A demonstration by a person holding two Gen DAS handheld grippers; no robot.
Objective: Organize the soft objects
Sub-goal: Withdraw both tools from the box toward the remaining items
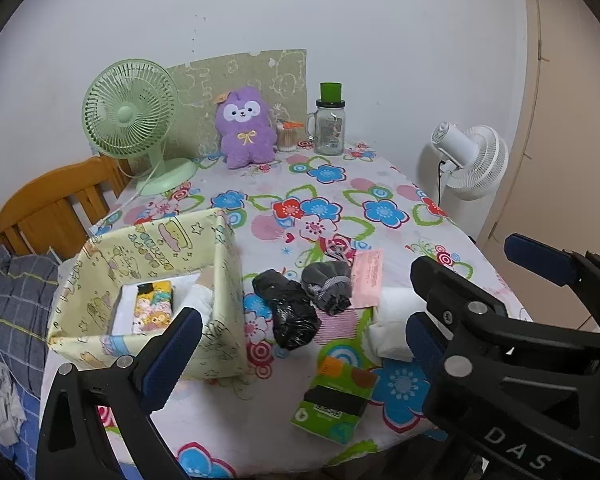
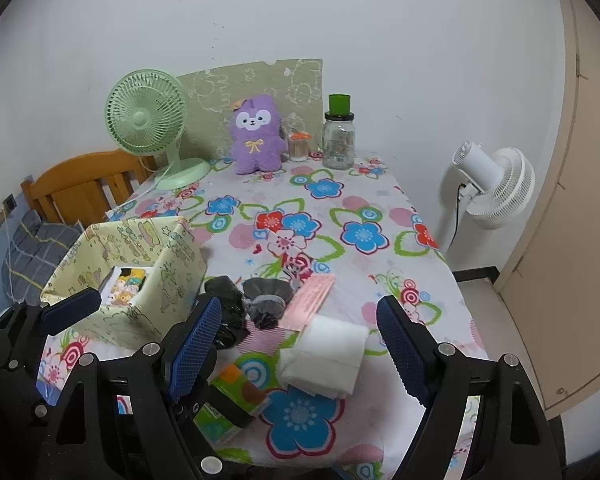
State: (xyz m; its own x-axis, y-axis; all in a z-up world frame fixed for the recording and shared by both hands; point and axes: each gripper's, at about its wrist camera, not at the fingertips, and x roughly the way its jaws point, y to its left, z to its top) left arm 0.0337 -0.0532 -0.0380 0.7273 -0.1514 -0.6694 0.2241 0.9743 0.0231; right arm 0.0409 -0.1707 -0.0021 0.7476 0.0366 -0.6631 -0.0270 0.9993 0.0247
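Table (image 2: 380, 200) under the floral cloth carries the yellow fabric bin (image 2: 168, 276) at my left, and loose just beside it lie the black bundle (image 1: 290, 312), grey sock roll (image 1: 326, 286) and white folded cloth (image 2: 326, 354). Right gripper (image 2: 300, 344) stands wide and empty above the white cloth; left gripper (image 1: 304, 336) looks wide and empty too. Risks I see: soft cloth unfolding under a shallow pinch, or my left finger catching the bin wall and shoving it.

White capitals "DAS" stand on the black plastic right gripper (image 1: 456, 286) body — print on the green cardboard packet (image 1: 334, 400) is too small to read.
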